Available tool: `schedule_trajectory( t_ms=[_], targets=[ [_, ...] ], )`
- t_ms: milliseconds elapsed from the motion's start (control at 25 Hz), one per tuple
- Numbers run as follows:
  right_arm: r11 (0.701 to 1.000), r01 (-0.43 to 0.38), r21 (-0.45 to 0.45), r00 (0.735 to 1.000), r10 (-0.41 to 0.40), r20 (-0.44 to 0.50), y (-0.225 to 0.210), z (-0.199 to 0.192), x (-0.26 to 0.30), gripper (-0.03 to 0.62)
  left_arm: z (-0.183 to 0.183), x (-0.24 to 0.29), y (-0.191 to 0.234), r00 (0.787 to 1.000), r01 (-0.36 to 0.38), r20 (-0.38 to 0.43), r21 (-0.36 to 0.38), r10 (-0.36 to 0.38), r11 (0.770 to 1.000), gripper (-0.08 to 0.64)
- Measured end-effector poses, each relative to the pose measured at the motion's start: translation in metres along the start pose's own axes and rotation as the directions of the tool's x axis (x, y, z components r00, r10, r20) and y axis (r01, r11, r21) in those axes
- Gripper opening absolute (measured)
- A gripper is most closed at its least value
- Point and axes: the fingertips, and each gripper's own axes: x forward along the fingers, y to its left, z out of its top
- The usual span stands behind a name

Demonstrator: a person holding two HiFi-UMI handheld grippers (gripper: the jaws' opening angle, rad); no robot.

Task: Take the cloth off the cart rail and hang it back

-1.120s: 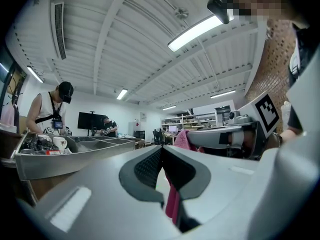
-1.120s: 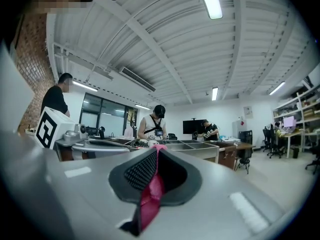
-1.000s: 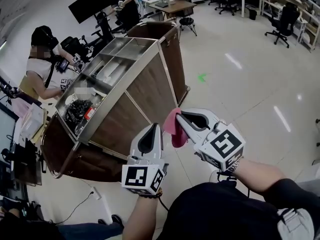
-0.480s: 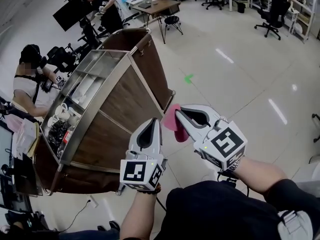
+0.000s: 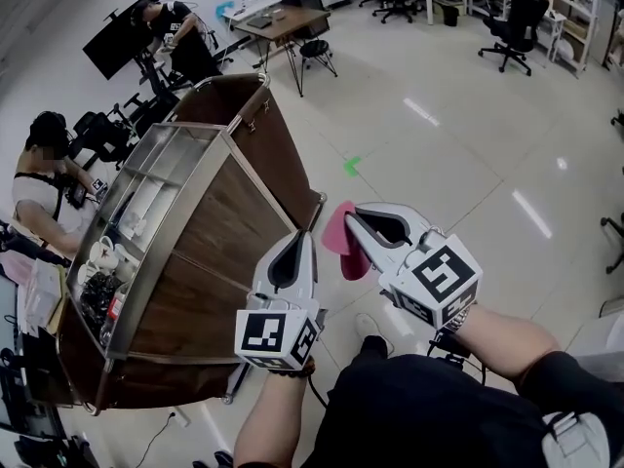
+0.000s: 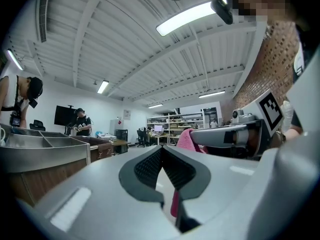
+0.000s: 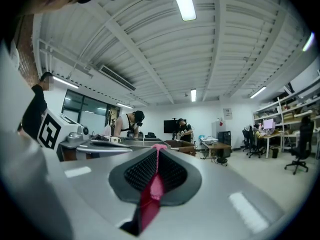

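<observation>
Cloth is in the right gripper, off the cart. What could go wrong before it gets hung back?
1. The right gripper pinches only a thin edge of the pink cloth. Most of it hangs loose, so it may slip out.
2. The left gripper is shut and empty, so nothing spreads the cloth. It may land bunched and slide off.
3. The loose part hangs near the cart corner and might snag.
</observation>
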Motion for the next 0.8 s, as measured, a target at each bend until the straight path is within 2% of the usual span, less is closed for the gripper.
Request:
schedule_trajectory(
  t_ms=[160,360,600,800],
  targets=[
    [0.997,0.005,-0.077,0.999,-0.001,0.044,-0.028,0.002,0.019,0.008,-0.007,0.027,0.012,1.000,0.016,0.011,-0.015,-0.016,1.000,0.003],
    [0.996,0.012,-0.083,1.000,-0.010,0.028,-0.067,0.000,0.058,0.008,-0.015,0.072,0.044,1.000,0.017,0.019,-0.035,-0.017,0.999,0.003],
    [0.994,0.021,-0.107,1.000,-0.020,0.012,-0.066,-0.005,0.143,0.008,-0.024,0.085,0.129,0.999,0.017,0.043,-0.078,-0.013,0.997,0.003],
    [0.993,0.013,-0.113,1.000,-0.012,0.006,-0.078,-0.012,0.169,0.008,-0.030,0.101,0.154,0.999,0.007,0.051,-0.092,-0.002,0.996,0.003]
  ],
)
